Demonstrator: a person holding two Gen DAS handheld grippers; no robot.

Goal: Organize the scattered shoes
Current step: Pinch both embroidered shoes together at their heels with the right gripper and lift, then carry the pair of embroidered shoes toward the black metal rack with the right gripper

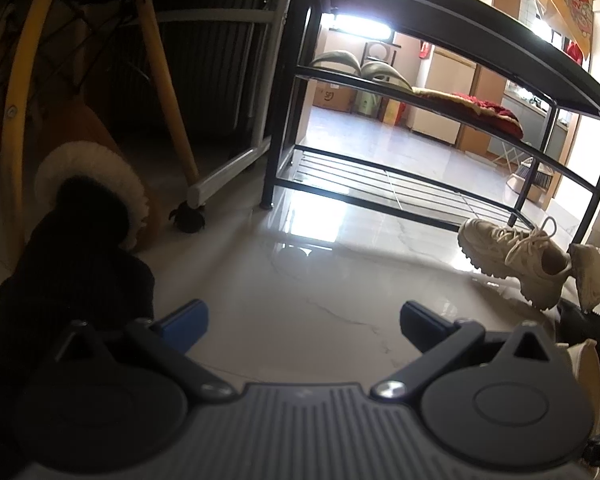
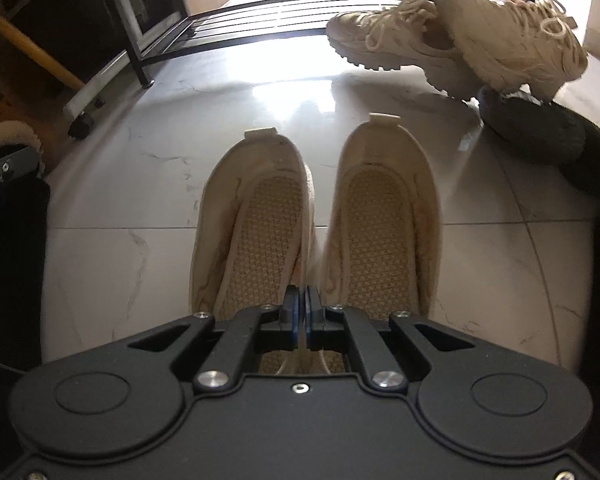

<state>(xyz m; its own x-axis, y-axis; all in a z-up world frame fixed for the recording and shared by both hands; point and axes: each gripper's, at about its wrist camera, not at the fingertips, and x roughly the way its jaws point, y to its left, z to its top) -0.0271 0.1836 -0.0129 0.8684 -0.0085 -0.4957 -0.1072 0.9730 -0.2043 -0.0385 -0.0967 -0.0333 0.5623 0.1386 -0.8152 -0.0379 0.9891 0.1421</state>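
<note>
In the right wrist view my right gripper (image 2: 302, 304) is shut on the inner edges of a pair of cream slip-on shoes (image 2: 268, 224), pinched side by side, heels pointing away. Two cream chunky sneakers (image 2: 412, 44) lie piled on a dark shoe (image 2: 532, 124) at the upper right. In the left wrist view my left gripper (image 1: 304, 320) is open and empty above the floor. The sneakers (image 1: 516, 260) lie to its right, by the black shoe rack (image 1: 420, 92). A fur-lined brown boot (image 1: 96, 184) stands at the left.
The rack holds grey slippers (image 1: 352, 66) and red slippers (image 1: 480, 110) on its middle shelf; its bottom wire shelf (image 1: 380, 188) is bare. A wooden-legged chair (image 1: 160, 80) and a white wheeled frame (image 1: 228, 168) stand left of the rack. A black garment (image 1: 60, 280) lies lower left.
</note>
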